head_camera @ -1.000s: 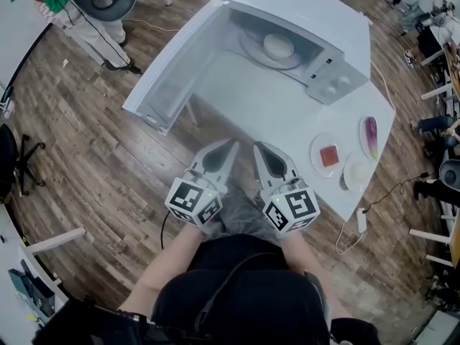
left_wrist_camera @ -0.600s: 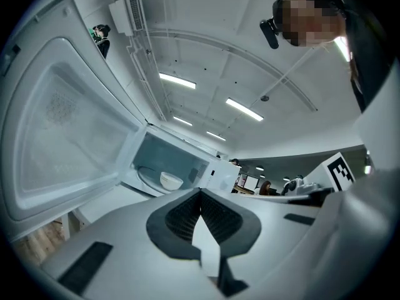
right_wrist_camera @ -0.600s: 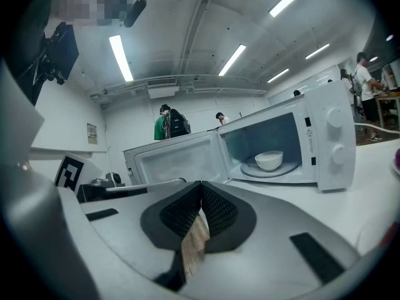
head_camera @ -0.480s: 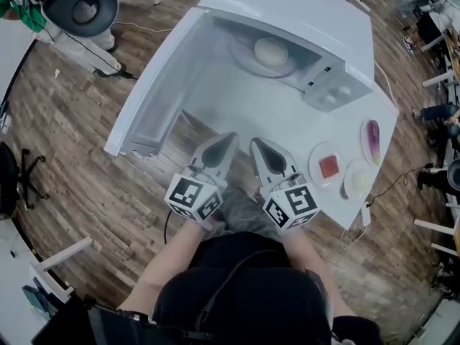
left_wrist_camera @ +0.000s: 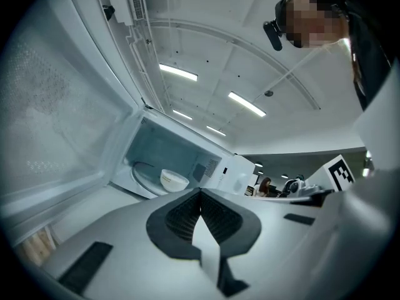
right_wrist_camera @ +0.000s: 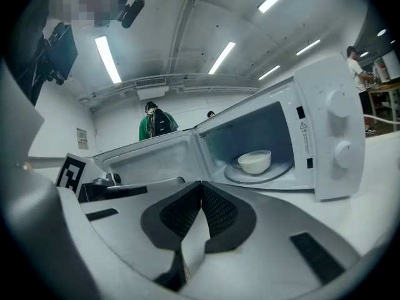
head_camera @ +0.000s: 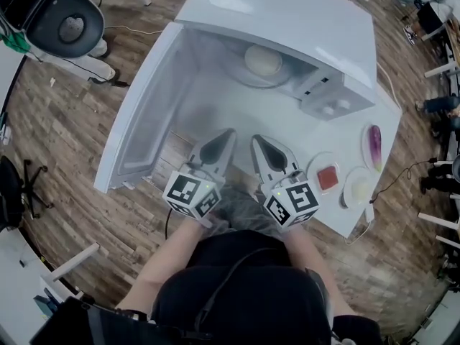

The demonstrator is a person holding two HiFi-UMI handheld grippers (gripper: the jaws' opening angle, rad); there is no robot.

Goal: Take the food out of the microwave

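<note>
Nearest, the left gripper point(head_camera: 227, 135) and right gripper point(head_camera: 259, 141) hung side by side at the tabletop's point(head_camera: 351, 139) near edge, jaws closed and empty. Bare tabletop ran toward twelve o'clock to the microwave point(head_camera: 287, 20). Its door point(head_camera: 140, 121) stood open at ten o'clock, and the bowl point(head_camera: 263, 60) sat inside.

to your right on the white table point(head_camera: 338, 134), a round plate point(head_camera: 316, 165) with a red square piece point(head_camera: 328, 177), a long purple vegetable point(head_camera: 373, 139), far left a black round seat point(head_camera: 66, 24)
</note>
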